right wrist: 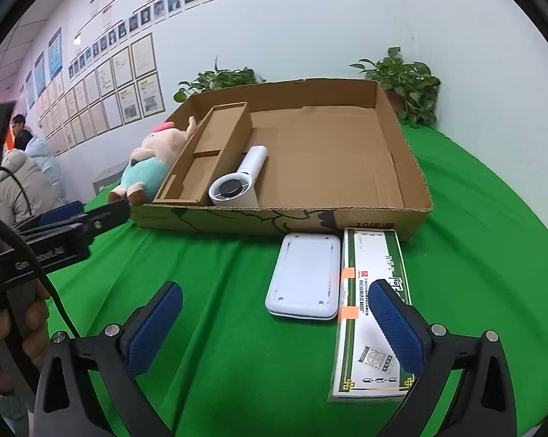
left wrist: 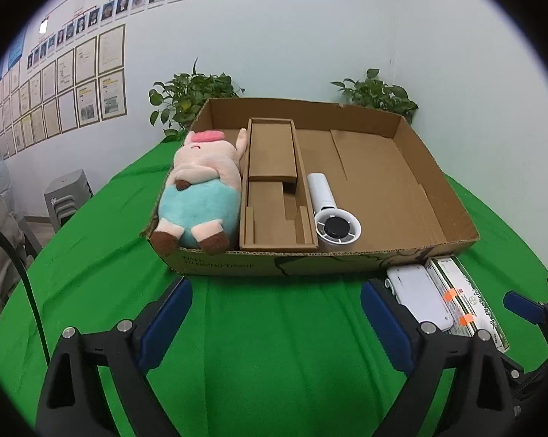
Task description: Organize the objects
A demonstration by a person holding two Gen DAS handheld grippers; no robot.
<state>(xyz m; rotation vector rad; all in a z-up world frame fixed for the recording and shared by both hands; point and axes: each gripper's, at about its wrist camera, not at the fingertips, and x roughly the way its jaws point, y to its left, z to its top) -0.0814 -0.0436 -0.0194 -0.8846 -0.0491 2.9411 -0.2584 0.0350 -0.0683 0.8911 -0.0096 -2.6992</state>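
A shallow cardboard box (left wrist: 438,182) (right wrist: 401,167) stands on the green cloth. In it lie a plush pig (left wrist: 201,189) (right wrist: 146,160) at the left, a cardboard insert (left wrist: 274,182) (right wrist: 208,153) and a white handheld fan (left wrist: 328,211) (right wrist: 237,182). In front of the box lie a flat white case (right wrist: 305,276) (left wrist: 418,296) and a long green-and-white carton (right wrist: 368,313) (left wrist: 467,298), side by side. My left gripper (left wrist: 276,313) is open and empty before the box. My right gripper (right wrist: 274,313) is open and empty, low over the white case and carton.
Two potted plants (left wrist: 194,94) (right wrist: 408,80) stand behind the box near the wall. Framed papers hang on the left wall. People in coats (right wrist: 22,174) and a grey stool (left wrist: 68,196) are at the far left. The left gripper also shows in the right wrist view (right wrist: 92,218).
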